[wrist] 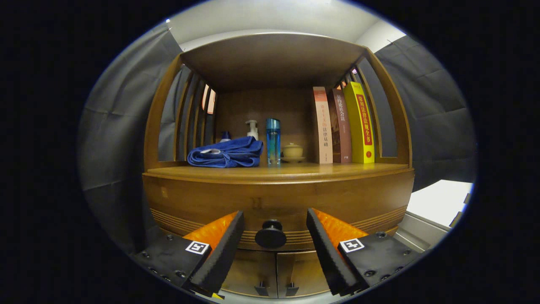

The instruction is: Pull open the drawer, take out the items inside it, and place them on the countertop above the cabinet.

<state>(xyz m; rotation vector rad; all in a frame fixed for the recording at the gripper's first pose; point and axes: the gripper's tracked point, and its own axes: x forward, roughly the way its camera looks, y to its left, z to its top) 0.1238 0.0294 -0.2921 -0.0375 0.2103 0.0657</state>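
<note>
While the drawer stays shut — gripper jaws open, straddling the knob.
Closing early, seemingly short of it, could slip off — no pull.

A big brown wooden cabinet with curved slatted sides stands in the middle of the booth. It has a flat wooden roof over an open shelf, and the wood shines a little under soft light from above. Two small wooden doors sit at the bottom, side by side. Dark grey cloth walls hang on both sides of the cabinet, with folds in them. Above the cloth is a pale plain ceiling. To the right of the cabinet, low down, lies a bright white flat surface with a grey edge; it may be a table, but it is hard to tell.
</note>
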